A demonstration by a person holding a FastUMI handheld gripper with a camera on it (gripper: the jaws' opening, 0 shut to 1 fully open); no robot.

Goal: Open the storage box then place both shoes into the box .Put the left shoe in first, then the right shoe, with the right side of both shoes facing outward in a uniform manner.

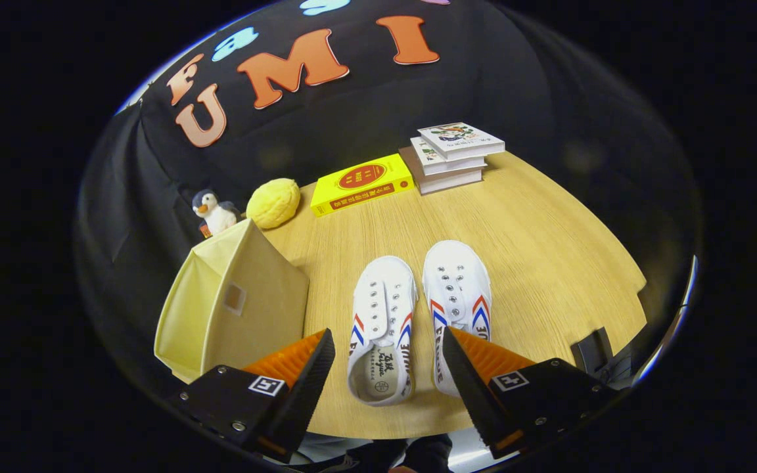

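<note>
Spread wide and holding nothing, the gripper (388,368) hangs over the tabletop's (549,263) near edge, its ridged fingers flanking the left shoe (382,322); the right shoe (457,295) lies just beside it. Both are white canvas. Opening comes first, I judge: the soft yellow fabric storage box (234,309) stands closed at the left edge.

The shoes (418,315) are white with red and blue chevron stripes on their sides. Left of them the box (234,305) is pale yellow. Beyond it, a black-and-white penguin (213,211) and a yellow ball (274,202). The book (361,184) is yellow with a red oval; the stacked books (452,156) look mostly white. The table (549,263) is light woodgrain.
</note>
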